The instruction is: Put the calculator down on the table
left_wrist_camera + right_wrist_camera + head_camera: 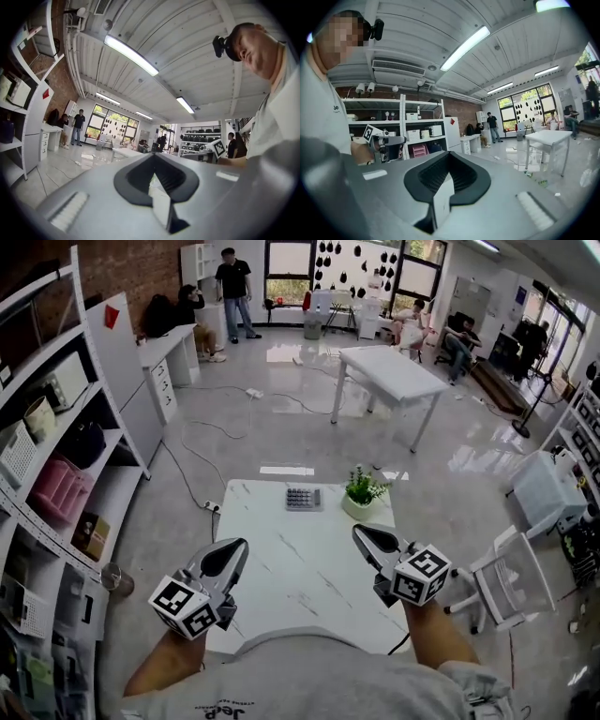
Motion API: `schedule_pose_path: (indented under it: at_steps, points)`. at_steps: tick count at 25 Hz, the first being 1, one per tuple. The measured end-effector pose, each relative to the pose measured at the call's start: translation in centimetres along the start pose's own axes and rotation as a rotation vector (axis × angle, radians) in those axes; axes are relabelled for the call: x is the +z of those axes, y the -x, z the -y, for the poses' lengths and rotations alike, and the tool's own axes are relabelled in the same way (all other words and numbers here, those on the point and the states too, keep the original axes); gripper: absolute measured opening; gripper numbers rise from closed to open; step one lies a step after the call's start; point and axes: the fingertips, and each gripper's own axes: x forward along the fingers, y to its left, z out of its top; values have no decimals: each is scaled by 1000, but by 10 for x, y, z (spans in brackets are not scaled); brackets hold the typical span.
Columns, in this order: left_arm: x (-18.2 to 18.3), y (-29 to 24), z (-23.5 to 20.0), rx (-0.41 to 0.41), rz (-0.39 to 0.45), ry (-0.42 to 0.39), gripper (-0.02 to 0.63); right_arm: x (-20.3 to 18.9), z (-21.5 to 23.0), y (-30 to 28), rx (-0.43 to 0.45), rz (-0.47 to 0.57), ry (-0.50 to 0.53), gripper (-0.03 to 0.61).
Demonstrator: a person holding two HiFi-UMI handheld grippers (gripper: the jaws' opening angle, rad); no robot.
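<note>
White marble desk (pixel 300 573) holds one calculator (pixel 303 499) at twelve o'clock, one potted plant (pixel 362 491) at one o'clock; two claws hover above it, left claw (pixel 238 547) and right claw (pixel 359 532), both clenched, empty.

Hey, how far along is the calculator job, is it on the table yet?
Looks done: the calculator lies flat on the table at its far edge, beside the potted plant. Nothing in hand: the left tool and right tool are shut and empty, over the near side. Nothing appears left.
</note>
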Motion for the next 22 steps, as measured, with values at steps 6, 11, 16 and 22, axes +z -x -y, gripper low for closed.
schedule_pose_path:
  at_steps: [6, 11, 16, 22]
  points:
    - [13, 25, -9, -34, 2, 23, 61, 5, -27, -2, -37, 33, -18, 3]
    - [16, 30, -18, -27, 21, 51, 61, -1, -32, -1, -62, 7, -7, 3]
    - [17, 28, -22, -29, 26, 47, 61, -5, -25, 2, -92, -9, 6, 3]
    - [17, 25, -29, -21, 27, 44, 61, -6, -21, -2, -97, -15, 16, 3]
